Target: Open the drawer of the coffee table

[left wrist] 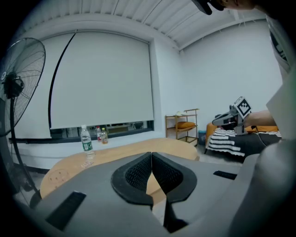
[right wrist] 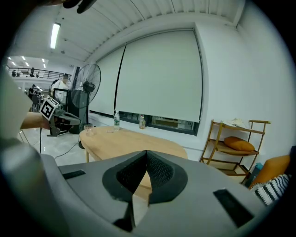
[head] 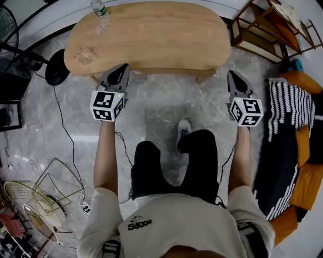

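Note:
The oval wooden coffee table (head: 151, 40) stands in front of me, its near edge toward my legs. No drawer front can be made out in any view. My left gripper (head: 122, 68) hovers at the table's near left edge, jaws shut and empty. The left gripper view looks over the tabletop (left wrist: 115, 157) past the closed pads (left wrist: 138, 173). My right gripper (head: 232, 75) hangs just off the table's near right corner, also shut on nothing. The right gripper view shows the tabletop (right wrist: 125, 139) ahead.
A water bottle (head: 100, 10) and a glass (left wrist: 88, 162) stand at the table's far left. A pedestal fan (left wrist: 18, 88) is on the left, its base (head: 56, 67) by the table. A wooden shelf (head: 267, 30) and a sofa with a striped blanket (head: 282, 126) are on the right.

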Tool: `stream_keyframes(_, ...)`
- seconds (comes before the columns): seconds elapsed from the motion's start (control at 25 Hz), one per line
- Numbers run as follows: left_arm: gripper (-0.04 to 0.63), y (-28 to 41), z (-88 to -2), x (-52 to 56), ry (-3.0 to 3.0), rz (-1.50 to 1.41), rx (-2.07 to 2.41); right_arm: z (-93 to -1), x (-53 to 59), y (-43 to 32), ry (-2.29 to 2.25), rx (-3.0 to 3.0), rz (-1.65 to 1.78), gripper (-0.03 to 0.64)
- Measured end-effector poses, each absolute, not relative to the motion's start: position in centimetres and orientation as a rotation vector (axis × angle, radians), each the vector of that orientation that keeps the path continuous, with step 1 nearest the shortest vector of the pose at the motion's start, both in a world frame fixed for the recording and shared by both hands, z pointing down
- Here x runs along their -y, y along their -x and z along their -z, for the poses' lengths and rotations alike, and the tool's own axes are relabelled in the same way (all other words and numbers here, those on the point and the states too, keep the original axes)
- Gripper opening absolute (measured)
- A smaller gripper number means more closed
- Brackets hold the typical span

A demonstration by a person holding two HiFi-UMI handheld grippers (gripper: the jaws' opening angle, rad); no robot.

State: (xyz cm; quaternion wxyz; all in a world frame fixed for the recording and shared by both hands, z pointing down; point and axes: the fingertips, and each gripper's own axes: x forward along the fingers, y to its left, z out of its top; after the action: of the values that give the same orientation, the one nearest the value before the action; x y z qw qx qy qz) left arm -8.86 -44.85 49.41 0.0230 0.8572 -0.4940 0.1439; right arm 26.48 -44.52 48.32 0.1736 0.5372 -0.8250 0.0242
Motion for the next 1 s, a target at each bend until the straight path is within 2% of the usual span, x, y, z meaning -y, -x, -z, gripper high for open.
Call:
stream_keyframes(0.2,0.018,10.5,-55.1,43.9,-2.667,-0.369,1.627,-54.7,43.9,-27.1,-1.551,2.324,-0.055,0.005)
stream_keyframes(0.52,0.018,10.8,-65.5,42.8,-2.632,-0.435,1.546,-62.3,43.6,-27.3,-1.596,2.292,-0.052,0.005)
stream_keyframes(1.0,0.020,9.5,-72.4,44.6,-2.659,-0.436,1.448,-68.1,43.9,-27.2,-1.598,2.268,-0.009,0.005)
